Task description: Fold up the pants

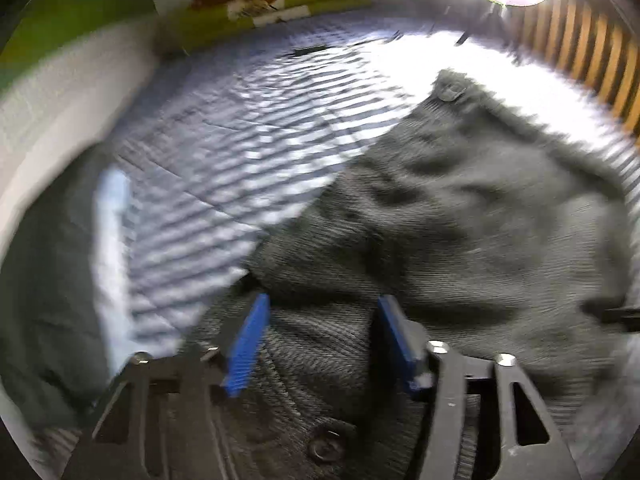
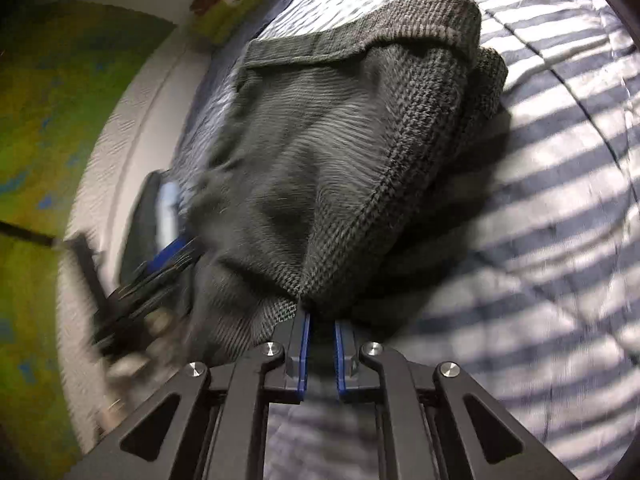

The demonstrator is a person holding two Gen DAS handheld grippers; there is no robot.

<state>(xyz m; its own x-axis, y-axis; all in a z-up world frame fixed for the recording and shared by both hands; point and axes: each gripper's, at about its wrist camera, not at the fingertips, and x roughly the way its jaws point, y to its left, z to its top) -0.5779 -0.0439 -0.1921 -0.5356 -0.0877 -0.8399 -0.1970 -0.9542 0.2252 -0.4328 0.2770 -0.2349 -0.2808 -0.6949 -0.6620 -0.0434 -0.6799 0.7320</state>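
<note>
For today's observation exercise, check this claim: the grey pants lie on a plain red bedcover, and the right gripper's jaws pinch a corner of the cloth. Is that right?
One detail is wrong. The bedcover is blue-and-white striped, not plain red, as the right wrist view shows. The rest stands: the grey pants lie on it, and the right gripper pinches a corner of the cloth.

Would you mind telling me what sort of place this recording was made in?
Most likely a bedroom: the grey pants lie on a quilted blue-and-white striped bedspread, folded blankets are stacked against the wall beyond it, and wooden slats, perhaps a crib or headboard, stand at one side.
</note>
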